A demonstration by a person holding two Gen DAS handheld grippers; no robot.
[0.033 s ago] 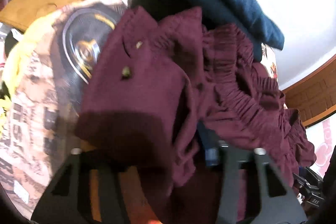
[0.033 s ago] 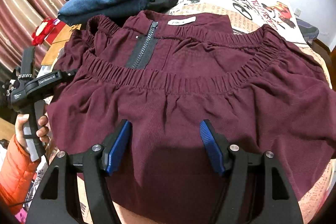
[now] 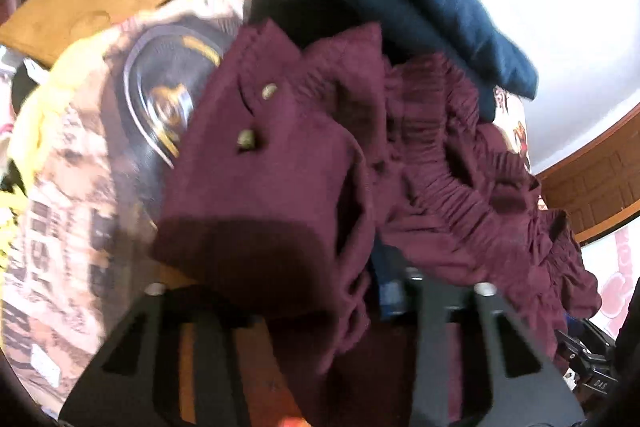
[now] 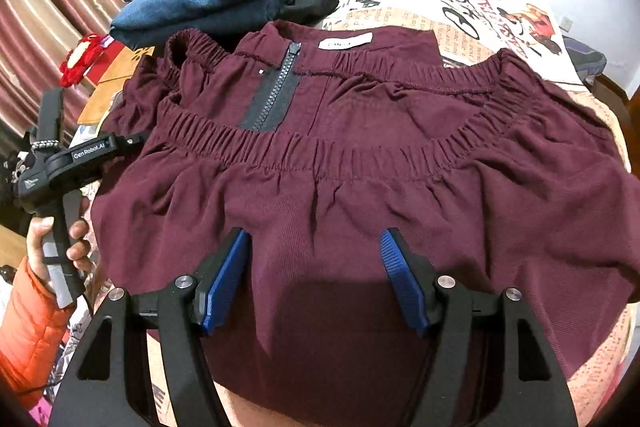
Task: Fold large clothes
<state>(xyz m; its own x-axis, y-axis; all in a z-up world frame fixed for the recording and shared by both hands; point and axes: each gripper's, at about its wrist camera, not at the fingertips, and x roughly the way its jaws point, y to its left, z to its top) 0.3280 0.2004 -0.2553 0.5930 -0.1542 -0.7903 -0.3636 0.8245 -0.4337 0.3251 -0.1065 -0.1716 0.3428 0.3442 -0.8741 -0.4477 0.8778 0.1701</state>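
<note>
Here the maroon trousers [image 4: 360, 187] are lying spread on the printed bedspread [image 4: 460, 7], waistband away from the right gripper [image 4: 316, 279], which is hovering open above them; the left gripper [image 3: 320, 307] is pinching their side edge.

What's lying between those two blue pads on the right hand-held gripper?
Only the maroon trousers: their cloth fills the gap between the open right hand-held gripper's pads, seen in the right wrist view.

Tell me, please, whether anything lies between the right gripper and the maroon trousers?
Nothing visible does: the right gripper hovers open directly over the maroon trousers. The folded jeans lie beyond the waistband, out of its way.
</note>
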